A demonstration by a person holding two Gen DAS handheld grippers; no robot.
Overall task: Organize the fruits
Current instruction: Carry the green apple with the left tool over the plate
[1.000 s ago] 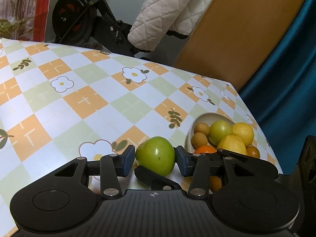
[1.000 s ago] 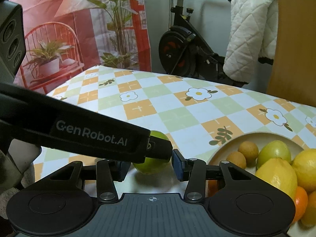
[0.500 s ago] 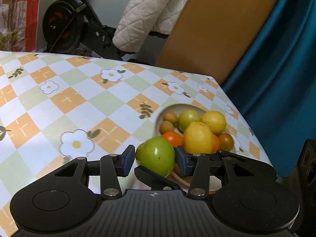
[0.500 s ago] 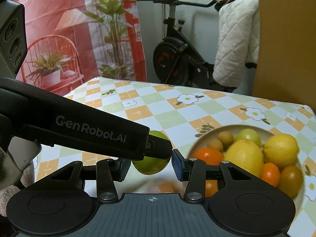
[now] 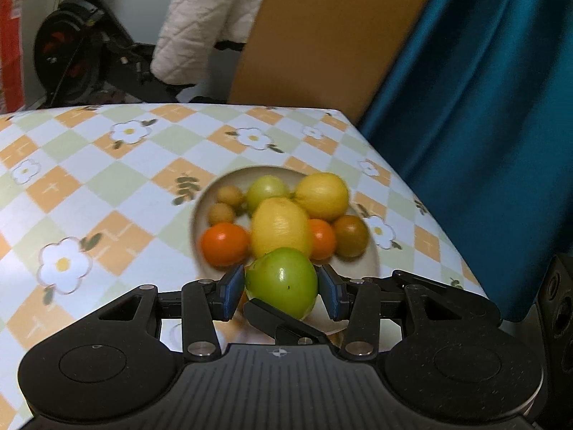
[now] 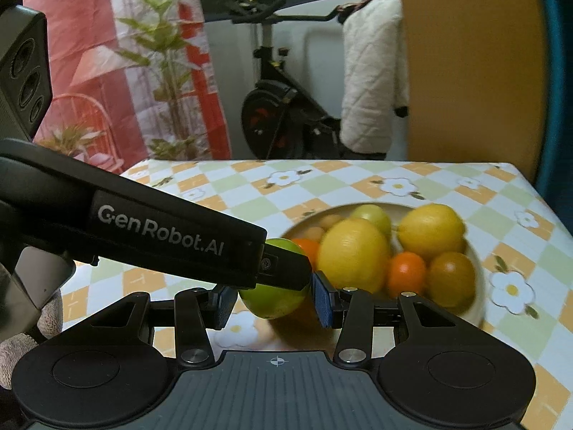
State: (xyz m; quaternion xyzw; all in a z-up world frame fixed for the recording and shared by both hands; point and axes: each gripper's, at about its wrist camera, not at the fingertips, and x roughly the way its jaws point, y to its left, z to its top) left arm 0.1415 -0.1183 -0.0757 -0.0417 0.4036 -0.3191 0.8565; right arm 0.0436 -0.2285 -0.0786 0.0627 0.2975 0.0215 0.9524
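Grip: the left hand-held gripper [image 5: 282, 292] has its blue pads closed on the green fruit [image 5: 282, 281], one on each flank; the right hand-held gripper [image 6: 275, 299] sits partly closed right by the same fruit, and I cannot tell whether its pads press on it
Where the fruit is: held in the air at the near rim of the bowl [image 5: 372, 263], not yet resting among the others
Slip risk: the skin looks smooth and round, so a loosened squeeze or a tilt could let it pop out and roll over the counter [image 5: 118, 193]
Pile risk: the bowl is already heaped; setting it onto the big lemon [image 5: 281, 227] or the orange [image 5: 225, 243] could nudge one over the rim
Clash risk: the two tools are crowded at one spot and could knock each other on release
Edges: the counter's right edge runs just beside the bowl, with the blue curtain [image 5: 483, 107] beyond, so a runaway fruit that way is likely lost
Open room: bare checked cloth to the left and behind the bowl gives the safest way out
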